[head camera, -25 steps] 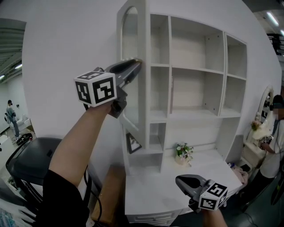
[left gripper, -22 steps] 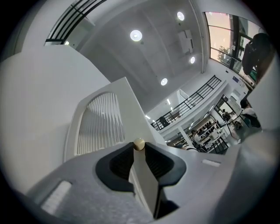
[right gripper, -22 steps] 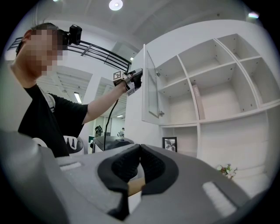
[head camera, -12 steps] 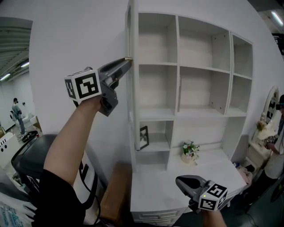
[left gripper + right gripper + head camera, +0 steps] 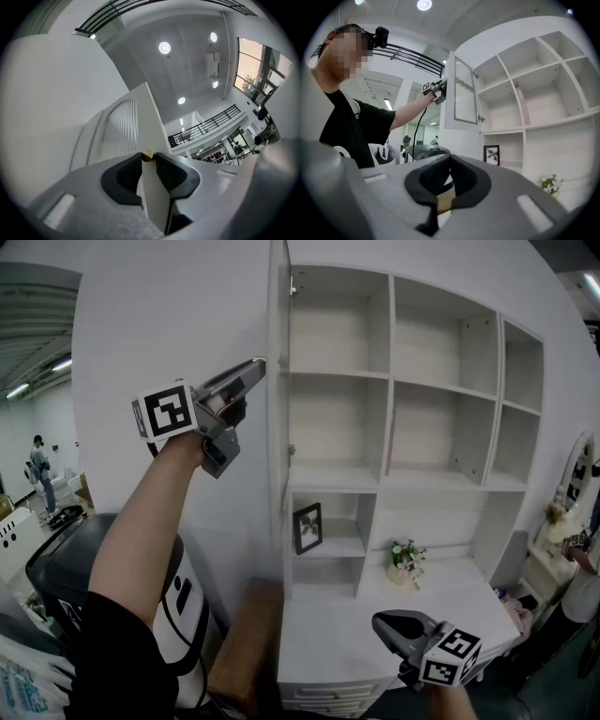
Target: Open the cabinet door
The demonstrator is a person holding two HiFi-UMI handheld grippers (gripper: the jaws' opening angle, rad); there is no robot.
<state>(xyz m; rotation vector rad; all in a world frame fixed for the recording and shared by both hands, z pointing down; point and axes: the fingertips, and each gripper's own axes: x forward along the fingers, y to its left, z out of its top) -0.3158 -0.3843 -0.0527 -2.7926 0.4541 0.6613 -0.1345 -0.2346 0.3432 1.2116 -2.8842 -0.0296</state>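
Head view is showing two grippers, one cabinet door, one brass knob, one framed picture and one small bunch of flowers. The door is hanging swung out from the white cabinet, appearing edge-on at about eleven o'clock; the right gripper view is showing its ribbed panel inside a white frame. The knob is sitting on the door's free edge. The left gripper is reaching in from nine o'clock, its bare forearm climbing from seven o'clock and its nose tilting upward toward the door. Its jaws are standing narrow, pinching the knob at their tips with the door's edge running between them. The right gripper is hovering at five o'clock over the desk top, lying level, its jaw tips meeting on nothing.
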